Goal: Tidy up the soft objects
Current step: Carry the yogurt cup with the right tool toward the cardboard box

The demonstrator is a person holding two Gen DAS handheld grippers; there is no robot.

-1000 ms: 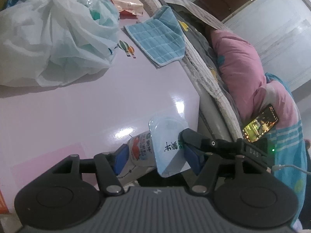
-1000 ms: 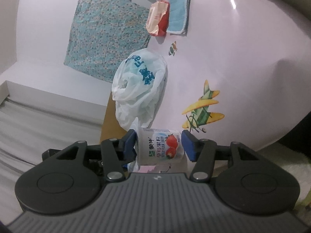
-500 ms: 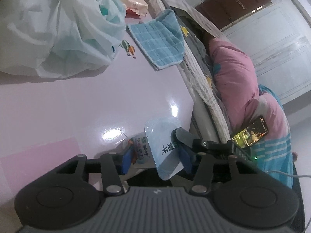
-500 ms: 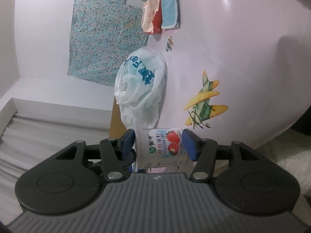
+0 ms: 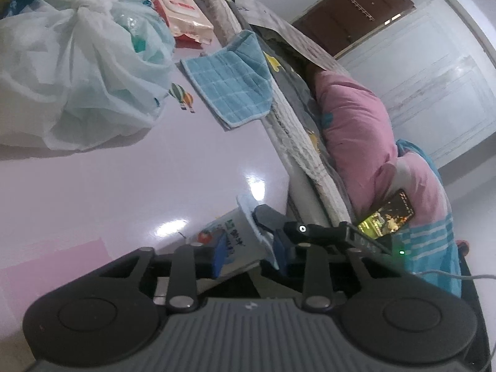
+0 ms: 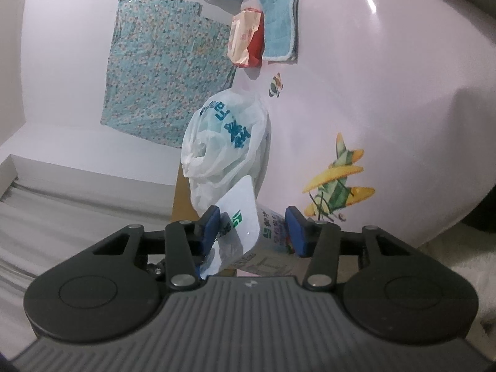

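Note:
A white yogurt cup (image 5: 237, 232) with a strawberry label and a peeled-back foil lid sits between both pairs of fingers. My left gripper (image 5: 248, 249) is shut on the cup. My right gripper (image 6: 254, 231) also holds the cup (image 6: 263, 238), its blue pads on both sides; the lid flap (image 6: 238, 207) stands up toward the camera. A tied white plastic bag (image 5: 71, 71) lies on the pale table (image 5: 139, 170), and shows in the right wrist view (image 6: 226, 145). A blue quilted cloth (image 5: 232, 90) lies at the table's far edge.
A red and white wipes pack (image 5: 179, 9) lies beyond the bag, also in the right wrist view (image 6: 246, 38). A bed with a pink pillow (image 5: 353, 130) and a lit phone (image 5: 387, 214) runs along the table's right edge. A plane sticker (image 6: 338, 183) marks the tabletop.
The cup has turned in the grippers: its lid flap now faces the right wrist camera. The left gripper has closed in around the cup, and both views have shifted slightly.

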